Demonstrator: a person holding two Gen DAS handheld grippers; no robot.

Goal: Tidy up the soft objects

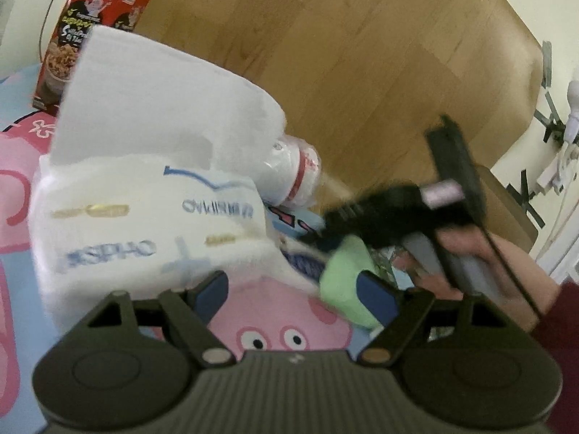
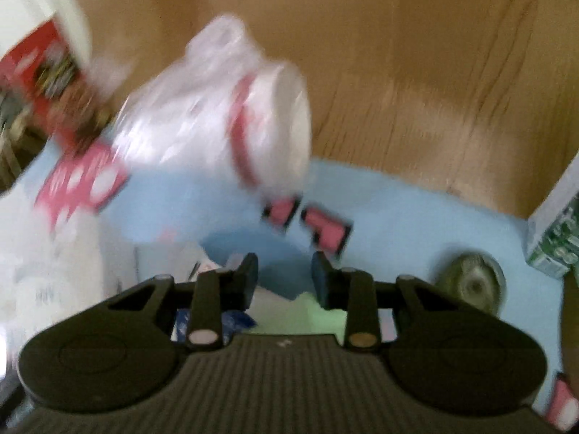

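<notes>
A white tissue pack (image 1: pixel 144 231) with one sheet sticking up stands on the blue pig mat (image 1: pixel 275 318), just left of and beyond my left gripper (image 1: pixel 295 296). Its blue pads are wide apart with only the mat between them, so it is open. A pale green soft thing (image 1: pixel 347 271) lies by the right pad. A hand (image 1: pixel 481 253) holds my right gripper (image 1: pixel 322 231), blurred, tipped down onto that green thing. In the right wrist view my right gripper (image 2: pixel 285 275) shows a narrow gap over bare mat, with the green thing (image 2: pixel 304 311) under the fingers.
A plastic-wrapped stack of white cups (image 2: pixel 224 115) lies on its side at the mat's far edge, and a red cereal box (image 1: pixel 94 32) stands behind the tissues. A green-white carton (image 2: pixel 553 238) and a round tin (image 2: pixel 470 285) sit to the right. Wooden floor (image 1: pixel 362 54) lies beyond.
</notes>
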